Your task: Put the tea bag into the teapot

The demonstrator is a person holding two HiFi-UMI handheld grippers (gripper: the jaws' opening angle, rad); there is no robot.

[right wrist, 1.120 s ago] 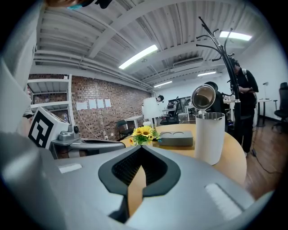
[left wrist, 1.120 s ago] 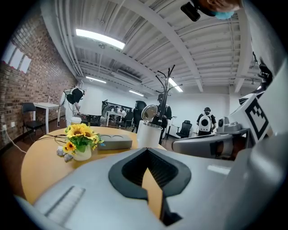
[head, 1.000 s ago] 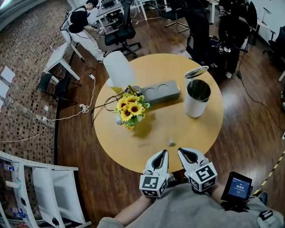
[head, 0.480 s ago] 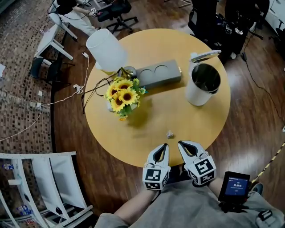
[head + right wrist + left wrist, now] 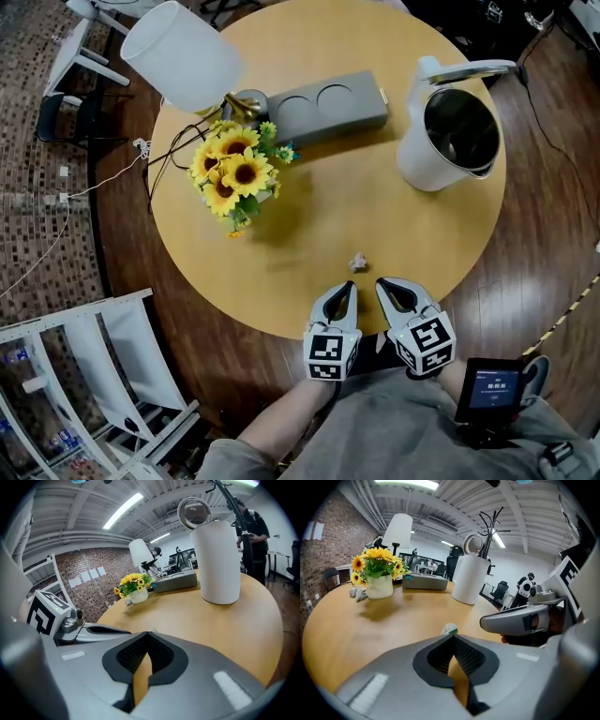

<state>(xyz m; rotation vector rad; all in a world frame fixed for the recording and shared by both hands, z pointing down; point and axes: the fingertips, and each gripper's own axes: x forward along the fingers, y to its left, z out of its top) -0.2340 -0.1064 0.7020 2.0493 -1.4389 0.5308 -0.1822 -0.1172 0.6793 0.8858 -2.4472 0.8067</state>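
Here we are over a round wooden table (image 5: 309, 216), pale tan, set on dark glossy floorboards (image 5: 553, 234). Both tools sit at the near edge, side by side. The left gripper (image 5: 349, 286) has its jaws pressed together at the tips and nothing is caught in them. The right gripper (image 5: 382, 284) is the same: tips meeting, empty. On the right forearm there's a small lit screen (image 5: 487, 387).

And there's the tea bag (image 5: 357, 262), a small crumpled packet lying loose on the bare wood just beyond the two sets of tips, touching neither. The teapot (image 5: 450, 141) stands well apart from it at the far right of the table, a tall white pot, dark inside, its lid (image 5: 469, 70) swung up and open.

Over on the far left: sunflowers (image 5: 230, 173) in a white vase, a lamp (image 5: 183, 56) with a white shade behind them, and a grey box (image 5: 328, 101) with two round recesses between the lamp and the pot.

Round the room: a brick wall (image 5: 328, 541) on the left, cables (image 5: 103, 183) trailing down past the table's left edge, a white rack (image 5: 103, 375) at near left, and strip lights (image 5: 124, 508) on an open ceiling.
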